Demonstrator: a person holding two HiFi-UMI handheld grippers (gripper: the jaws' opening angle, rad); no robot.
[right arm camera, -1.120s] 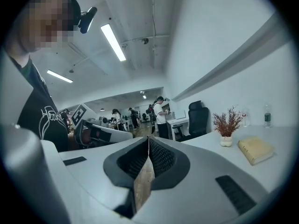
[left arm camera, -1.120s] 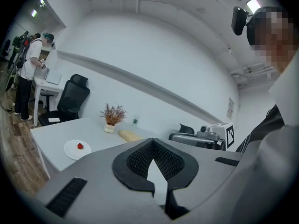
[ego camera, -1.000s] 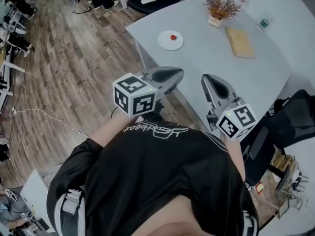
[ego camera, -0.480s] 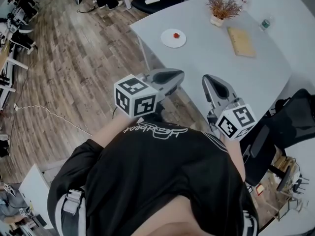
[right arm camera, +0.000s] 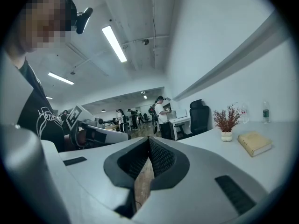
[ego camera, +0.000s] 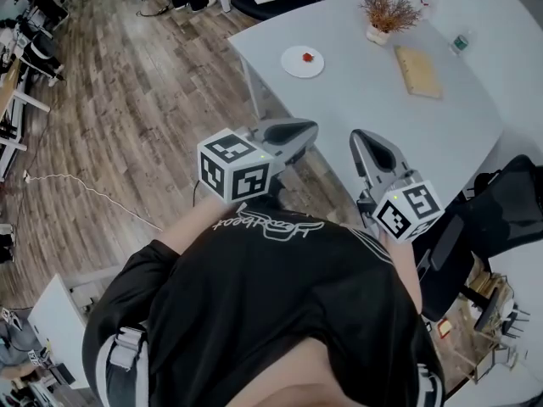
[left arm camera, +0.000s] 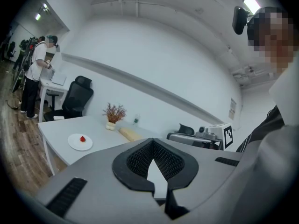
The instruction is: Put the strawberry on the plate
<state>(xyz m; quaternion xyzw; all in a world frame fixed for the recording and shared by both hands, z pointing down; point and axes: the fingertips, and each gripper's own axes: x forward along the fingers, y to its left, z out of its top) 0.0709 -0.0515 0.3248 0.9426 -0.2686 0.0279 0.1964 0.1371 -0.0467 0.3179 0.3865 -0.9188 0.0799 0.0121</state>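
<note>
Strawberry (ego camera: 308,57): red, lying on white plate (ego camera: 293,64), near desk (ego camera: 382,117) corner, 12 o'clock in head view. Placement judged done; nothing left. Left tongs (ego camera: 307,130) and right tongs (ego camera: 360,139): jaws together, empty, well apart from plate, toward 6 o'clock.

Open tabletop (ego camera: 382,100) surrounds plate (ego camera: 293,66) — plant (ego camera: 389,11), book (ego camera: 417,71) stand apart.
</note>
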